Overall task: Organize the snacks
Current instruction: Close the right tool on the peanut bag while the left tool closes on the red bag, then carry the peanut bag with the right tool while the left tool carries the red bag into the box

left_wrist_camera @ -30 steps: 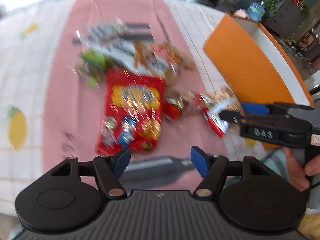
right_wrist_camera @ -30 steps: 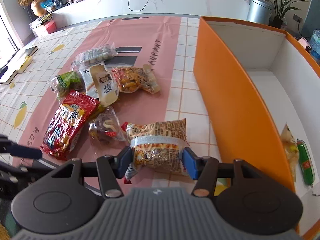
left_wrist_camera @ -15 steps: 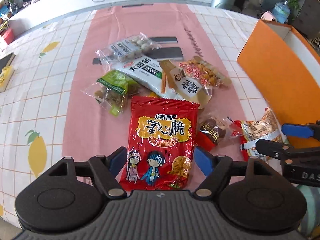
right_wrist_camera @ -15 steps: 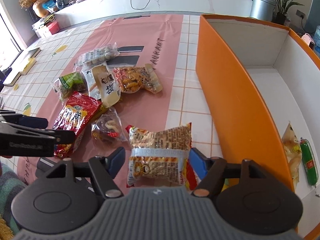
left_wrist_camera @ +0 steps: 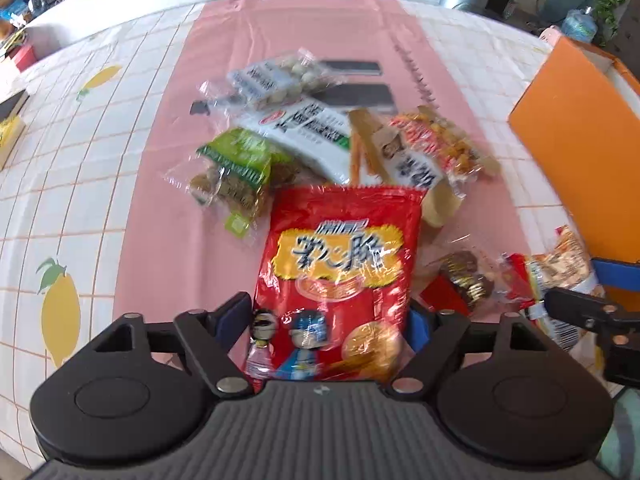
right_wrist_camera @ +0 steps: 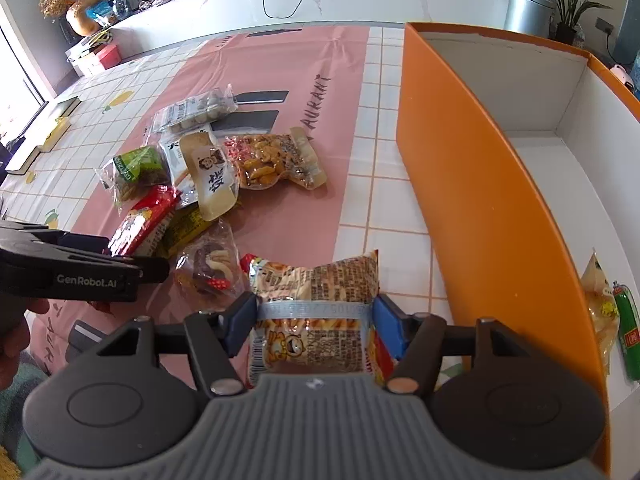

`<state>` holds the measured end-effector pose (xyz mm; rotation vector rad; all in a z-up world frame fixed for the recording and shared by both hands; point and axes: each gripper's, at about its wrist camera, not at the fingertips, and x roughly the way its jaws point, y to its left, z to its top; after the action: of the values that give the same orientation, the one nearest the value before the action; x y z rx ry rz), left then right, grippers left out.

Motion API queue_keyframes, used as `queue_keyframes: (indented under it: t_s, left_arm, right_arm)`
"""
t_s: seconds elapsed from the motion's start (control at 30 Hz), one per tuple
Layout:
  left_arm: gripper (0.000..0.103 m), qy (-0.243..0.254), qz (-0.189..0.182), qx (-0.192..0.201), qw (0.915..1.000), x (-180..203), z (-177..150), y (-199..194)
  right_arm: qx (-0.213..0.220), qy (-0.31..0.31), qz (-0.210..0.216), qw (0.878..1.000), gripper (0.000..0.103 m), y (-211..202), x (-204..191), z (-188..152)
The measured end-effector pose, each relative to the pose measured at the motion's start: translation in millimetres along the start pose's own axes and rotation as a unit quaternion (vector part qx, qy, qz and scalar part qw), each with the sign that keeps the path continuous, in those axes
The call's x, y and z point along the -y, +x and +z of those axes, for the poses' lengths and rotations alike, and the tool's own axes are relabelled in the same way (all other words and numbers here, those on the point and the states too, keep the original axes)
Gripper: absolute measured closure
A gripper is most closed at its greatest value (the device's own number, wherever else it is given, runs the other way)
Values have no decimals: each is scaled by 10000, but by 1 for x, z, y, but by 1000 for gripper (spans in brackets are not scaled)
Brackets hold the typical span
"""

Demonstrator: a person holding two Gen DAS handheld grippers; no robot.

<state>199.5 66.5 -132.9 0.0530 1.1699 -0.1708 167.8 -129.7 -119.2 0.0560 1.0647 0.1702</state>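
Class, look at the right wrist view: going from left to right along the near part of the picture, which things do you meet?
Left tongs → clear packet of chocolate sweets → beige snack bag → orange box wall → green sausage.

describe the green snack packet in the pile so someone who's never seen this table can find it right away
Start at the pink runner down the tiled tablecloth, then find the heap of snack bags on it. At the heap's edge farthest from the tall orange box lies a clear crinkly packet with a green label, the only green one there, just beyond the big red bag.
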Motion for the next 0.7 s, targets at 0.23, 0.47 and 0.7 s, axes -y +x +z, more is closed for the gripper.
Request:
queue_keyframes:
  t_s: [0.23,0.47,0.7]
  left_arm:
    - [26,-27,-99,76,9999,-3,-2,-4]
    - [28,-163,-89,362,9992,-1,-12,-33]
    - [28,-446,-255,696,9962,5,-16,-85]
  right_arm:
    - [-36,21,66,10000,46,2,0,0]
    - [51,-15,59,10000,57,-6,-2,-3]
    - [383,-151,236,9989,58,-42,-5,-2]
